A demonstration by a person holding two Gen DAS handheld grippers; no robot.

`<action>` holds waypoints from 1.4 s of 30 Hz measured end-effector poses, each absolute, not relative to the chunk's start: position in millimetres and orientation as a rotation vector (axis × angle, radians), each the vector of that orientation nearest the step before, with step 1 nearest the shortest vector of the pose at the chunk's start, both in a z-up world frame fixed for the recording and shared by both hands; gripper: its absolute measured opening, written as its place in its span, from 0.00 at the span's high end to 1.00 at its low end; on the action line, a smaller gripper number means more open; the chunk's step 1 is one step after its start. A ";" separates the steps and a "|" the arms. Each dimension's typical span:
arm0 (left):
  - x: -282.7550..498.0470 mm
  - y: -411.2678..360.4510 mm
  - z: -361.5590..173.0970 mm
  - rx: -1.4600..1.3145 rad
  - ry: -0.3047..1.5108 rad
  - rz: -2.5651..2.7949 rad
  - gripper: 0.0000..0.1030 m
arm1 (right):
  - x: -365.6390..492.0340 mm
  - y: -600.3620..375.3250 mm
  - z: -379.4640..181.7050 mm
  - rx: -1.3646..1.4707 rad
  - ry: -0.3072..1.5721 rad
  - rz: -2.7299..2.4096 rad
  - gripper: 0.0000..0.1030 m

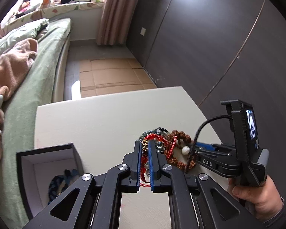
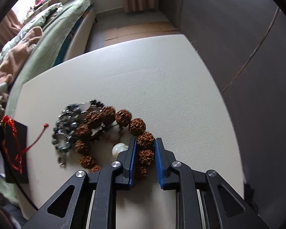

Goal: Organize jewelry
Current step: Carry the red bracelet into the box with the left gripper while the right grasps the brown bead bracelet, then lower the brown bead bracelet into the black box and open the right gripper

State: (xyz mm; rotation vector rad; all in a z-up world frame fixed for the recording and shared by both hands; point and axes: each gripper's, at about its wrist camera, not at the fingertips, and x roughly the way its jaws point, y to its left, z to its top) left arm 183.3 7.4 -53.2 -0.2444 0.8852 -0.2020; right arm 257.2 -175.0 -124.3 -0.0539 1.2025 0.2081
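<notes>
We are pinching the red cord bracelet (image 1: 145, 152) between the closed jaws of the left gripper (image 1: 145, 152), lifting it clear of the pile so it can go alone toward the black jewelry box (image 1: 47, 152), which is sitting open at the table's left edge with a dark blue braided bracelet (image 1: 59, 183) already lying inside. Its loose red tail (image 2: 37, 137) is trailing back toward the heap, so a snag looks possible.

We are closing the right gripper (image 2: 145, 152) around the brown rudraksha bead bracelet (image 2: 124, 119); two of its knobbly beads are sitting between the blue pads (image 2: 160, 164), which appear to be pressing on them, probably to hold the heap down or to take that strand next. The white bead (image 2: 118, 148) of that bracelet is lying just beside the left pad.

The dark grey-green bead strand (image 2: 66, 126) is overlapping the brown beads on the white table (image 2: 162, 76), so the tangle is standing in the way of a clean separation. A bed (image 1: 38, 57) is running along the table's left side.
</notes>
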 end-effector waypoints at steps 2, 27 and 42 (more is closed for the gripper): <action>179.9 10.8 -48.7 -0.248 0.876 -0.192 0.93 | 254.4 -182.0 -121.3 0.023 1.220 0.240 0.81; 140.4 106.8 -31.9 -0.387 0.849 0.071 0.93 | 179.2 -165.2 -39.5 0.211 0.989 0.466 0.81; 103.1 139.2 -25.3 -0.507 0.819 0.161 0.17 | 151.6 -121.2 -26.8 0.261 0.922 0.597 0.81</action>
